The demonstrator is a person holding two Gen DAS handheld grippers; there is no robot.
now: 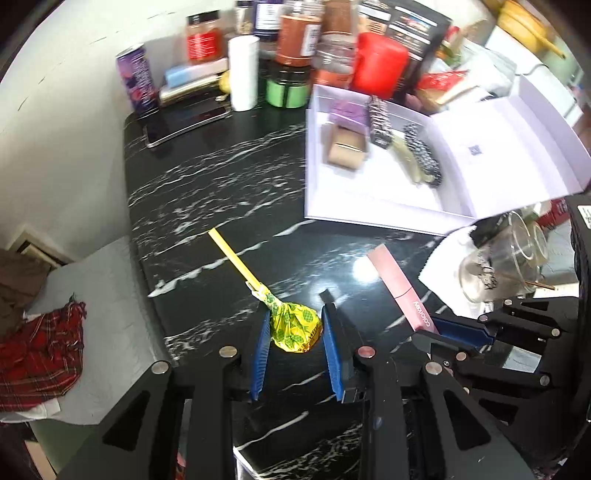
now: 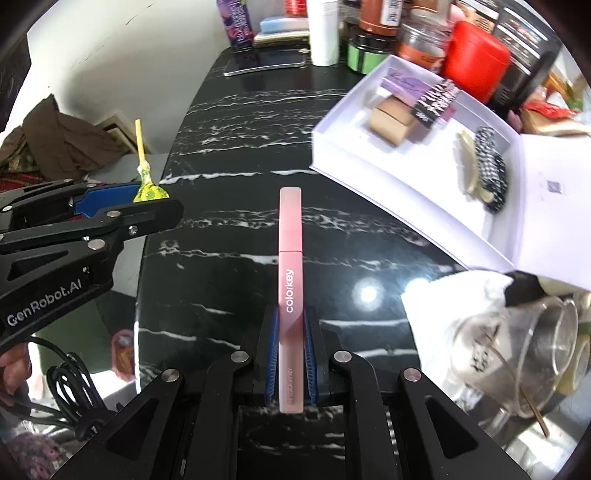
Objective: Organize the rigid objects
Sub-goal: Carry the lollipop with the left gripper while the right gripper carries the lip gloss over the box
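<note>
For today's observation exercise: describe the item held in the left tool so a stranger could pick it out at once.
Start at the black marble-patterned table, then find the left tool hanging over its near edge. Between its blue pads sits a lollipop, its head in a yellow wrapper with a green print, its pale yellow stick pointing away. Nothing nearby has a stick; the right tool grips a flat pink tube.

Box (image 1: 369, 206) sitting on worktop (image 1: 221, 177), right side, holding hair clip (image 1: 424, 155). Jars (image 1: 299, 33) standing behind it; phone (image 1: 184, 122) lying far left.

Pink tube (image 2: 291, 280) betw. R jaws
</note>
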